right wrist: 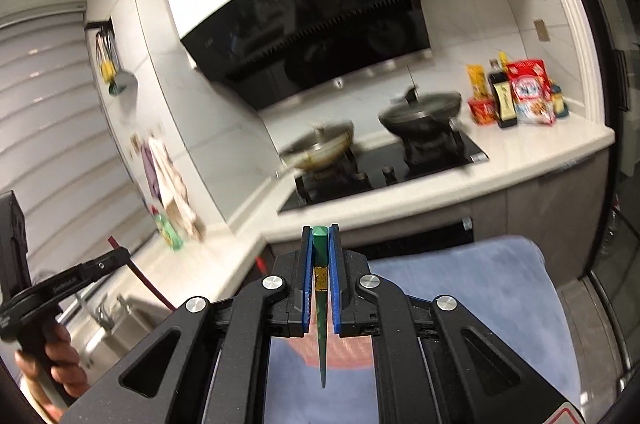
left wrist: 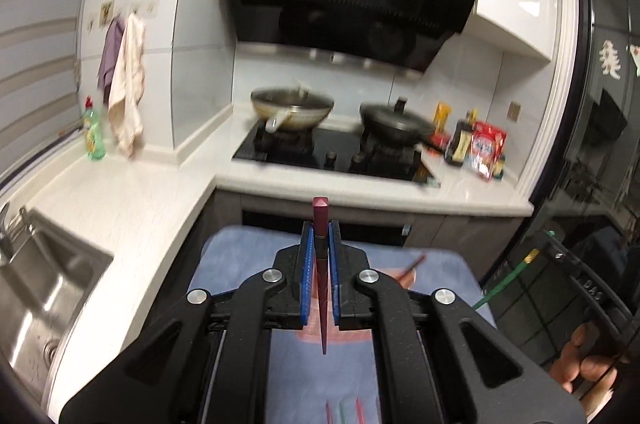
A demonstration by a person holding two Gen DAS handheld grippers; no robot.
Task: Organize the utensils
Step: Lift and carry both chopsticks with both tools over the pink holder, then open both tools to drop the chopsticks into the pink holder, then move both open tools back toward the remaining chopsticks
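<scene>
My left gripper [left wrist: 320, 228] is shut on a dark red chopstick [left wrist: 320, 216], whose blunt end sticks out past the blue pads and whose tip points back toward the camera. My right gripper [right wrist: 320, 230] is shut on a green chopstick [right wrist: 320, 248] with a gold band, held the same way. Both grippers hang above a blue mat [left wrist: 240, 264]. On the mat lie several more chopsticks [left wrist: 344, 408] and a reddish one [left wrist: 414, 266]. The green chopstick [left wrist: 504, 280] also shows at the right of the left wrist view, and the red chopstick [right wrist: 136, 272] at the left of the right wrist view.
Ahead is a white counter with a black hob [left wrist: 336, 152], a wok [left wrist: 292, 106] and a lidded pan [left wrist: 394, 122] under a black hood. A steel sink [left wrist: 36, 288] lies left, beside a soap bottle [left wrist: 94, 136] and hanging cloths. Sauce bottles and packets [right wrist: 516, 92] stand right. A wall utensil holder [right wrist: 110, 64] hangs high left.
</scene>
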